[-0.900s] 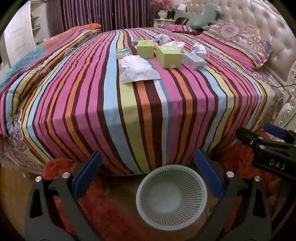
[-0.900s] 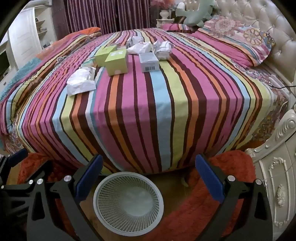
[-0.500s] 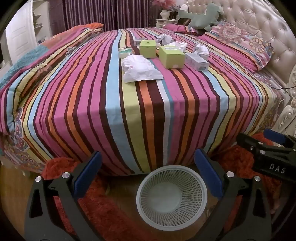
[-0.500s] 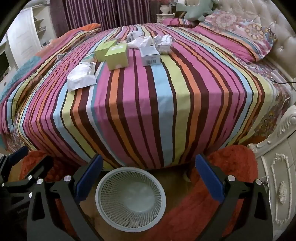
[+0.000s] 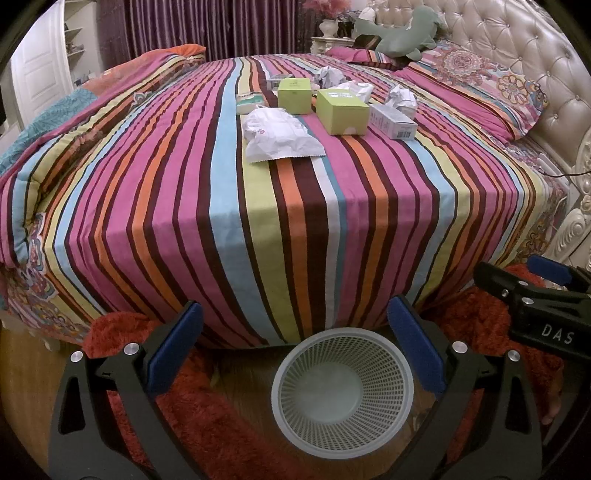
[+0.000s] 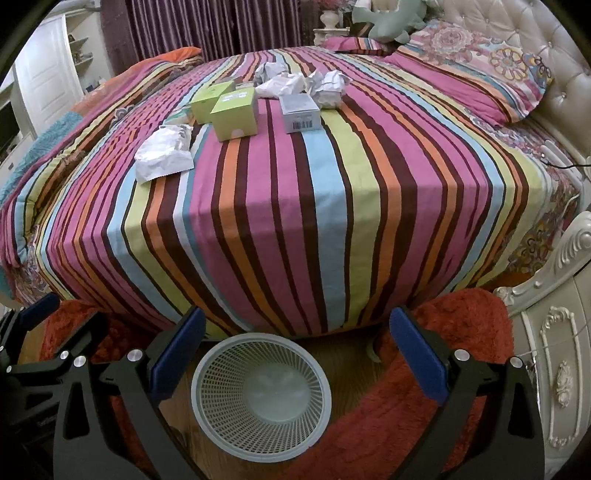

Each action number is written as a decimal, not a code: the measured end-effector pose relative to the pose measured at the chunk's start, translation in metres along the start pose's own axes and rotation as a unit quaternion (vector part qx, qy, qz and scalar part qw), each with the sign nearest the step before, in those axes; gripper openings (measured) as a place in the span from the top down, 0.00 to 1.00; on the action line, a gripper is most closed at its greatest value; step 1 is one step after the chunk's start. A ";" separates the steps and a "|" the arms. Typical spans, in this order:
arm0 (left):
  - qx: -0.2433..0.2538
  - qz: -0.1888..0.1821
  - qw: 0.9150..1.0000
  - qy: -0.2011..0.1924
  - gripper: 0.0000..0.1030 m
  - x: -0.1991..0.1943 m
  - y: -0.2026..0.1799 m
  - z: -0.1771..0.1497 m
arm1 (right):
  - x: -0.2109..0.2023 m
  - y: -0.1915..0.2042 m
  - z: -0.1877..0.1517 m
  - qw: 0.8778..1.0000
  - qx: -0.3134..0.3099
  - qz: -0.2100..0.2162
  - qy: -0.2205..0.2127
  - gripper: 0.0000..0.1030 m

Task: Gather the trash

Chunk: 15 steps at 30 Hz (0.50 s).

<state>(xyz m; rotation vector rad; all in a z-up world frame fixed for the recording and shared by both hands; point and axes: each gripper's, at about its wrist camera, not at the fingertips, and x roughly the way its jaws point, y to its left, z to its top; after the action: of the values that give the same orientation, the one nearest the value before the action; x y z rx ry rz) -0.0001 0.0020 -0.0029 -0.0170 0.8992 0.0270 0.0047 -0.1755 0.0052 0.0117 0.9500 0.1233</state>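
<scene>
The bedspread point(image 5: 280, 221) carries lengthwise stripes of pink, maroon, orange, sky blue, lime and white. On it lie two lime-green cardboard boxes point(image 5: 342, 112), a pale grey carton with a black barcode point(image 6: 300, 112), a white crinkled plastic packet point(image 5: 279, 134) and white crumpled paper balls point(image 6: 328, 86). The pillow point(image 5: 480, 85) shows floral medallions on pink. The mesh plastic basket point(image 5: 343, 391) is white, the shaggy rug point(image 6: 424, 424) red-orange, the curtains point(image 5: 207, 29) purple, the tufted headboard point(image 5: 517, 48) cream.
</scene>
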 end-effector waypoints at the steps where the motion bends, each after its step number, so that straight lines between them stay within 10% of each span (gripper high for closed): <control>1: 0.000 0.000 1.000 0.000 0.06 0.000 0.000 0.000 | 0.000 0.000 0.000 1.000 0.000 0.000 0.000 0.07; 15: 0.000 -0.002 1.000 0.000 0.06 0.000 -0.001 0.000 | -0.001 0.001 0.001 1.000 -0.002 0.001 0.000 0.07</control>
<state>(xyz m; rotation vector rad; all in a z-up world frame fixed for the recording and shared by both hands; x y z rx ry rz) -0.0003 0.0013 -0.0029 -0.0191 0.8995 0.0238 0.0045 -0.1746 0.0065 0.0079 0.9491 0.1268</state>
